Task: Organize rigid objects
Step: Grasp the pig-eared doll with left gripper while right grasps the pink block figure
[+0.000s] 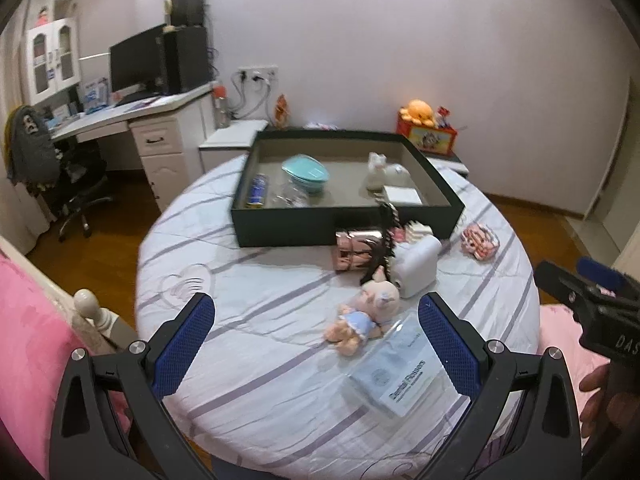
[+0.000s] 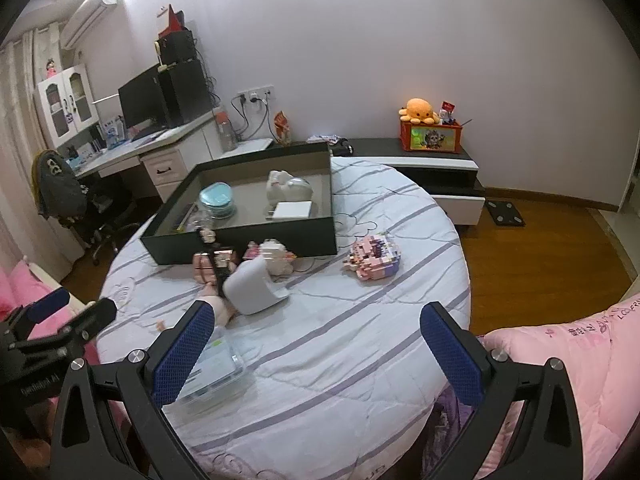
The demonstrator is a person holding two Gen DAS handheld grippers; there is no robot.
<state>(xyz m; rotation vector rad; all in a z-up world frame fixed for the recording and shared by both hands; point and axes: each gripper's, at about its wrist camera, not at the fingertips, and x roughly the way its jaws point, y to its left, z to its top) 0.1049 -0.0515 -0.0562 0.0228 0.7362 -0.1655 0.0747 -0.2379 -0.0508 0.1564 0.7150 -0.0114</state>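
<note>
The left gripper [image 1: 316, 350] and right gripper [image 2: 316, 354] were held spread wide, nothing between the fingers. The clear plastic case [image 1: 400, 376], flat, rigid and glossy, lay just ahead of the left gripper's right-hand finger, long axis running diagonally away; the left gripper was judged nearer. The dark tray [image 1: 280, 232], straight-walled, stood well beyond.

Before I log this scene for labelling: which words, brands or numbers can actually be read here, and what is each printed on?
"Dental Flossers": label of the clear flosser packet on the bed.
"DAS", cut off: right gripper body.
"LO", cut off: pink quilt.
Too blurred or small to read: the smaller print on the packet, the left gripper body text, the blue tube in the dark box, the red tin.
</note>
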